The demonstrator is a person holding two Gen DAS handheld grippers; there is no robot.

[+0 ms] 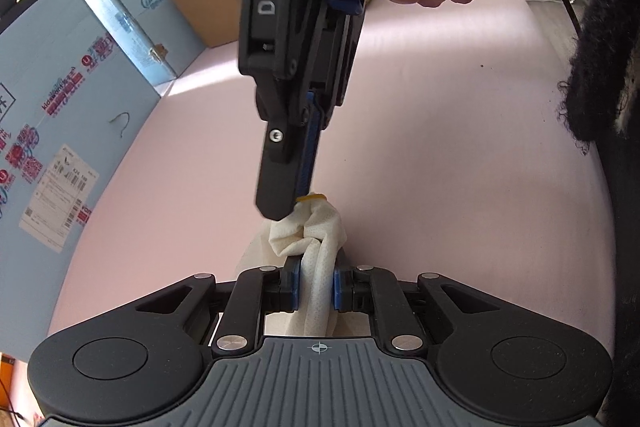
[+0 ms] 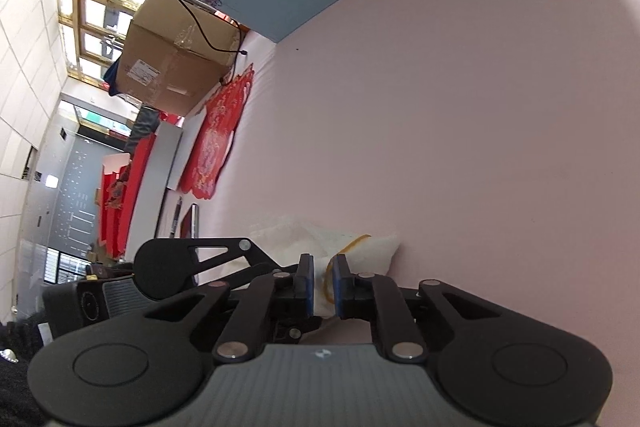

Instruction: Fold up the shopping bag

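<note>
Closest to my lens, the left gripper (image 1: 314, 285) has its blue pads pinching the white shopping bag (image 1: 320, 239), bunched into a narrow roll just above the pink tabletop (image 1: 440, 147). From above I see the right gripper (image 1: 298, 201) with its tips nipped on a yellow rubber band (image 1: 312, 197) at the roll's top end. Behind stand a light-blue carton (image 1: 72, 99) and a brown box (image 1: 212, 7).

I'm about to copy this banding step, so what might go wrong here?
The yellow rubber band sits only at the tip of the bunched white bag, pinched by the right tongs; it may snap off. The left tongs grip a narrow neck of fabric, which may slip and let the roll unravel.
</note>
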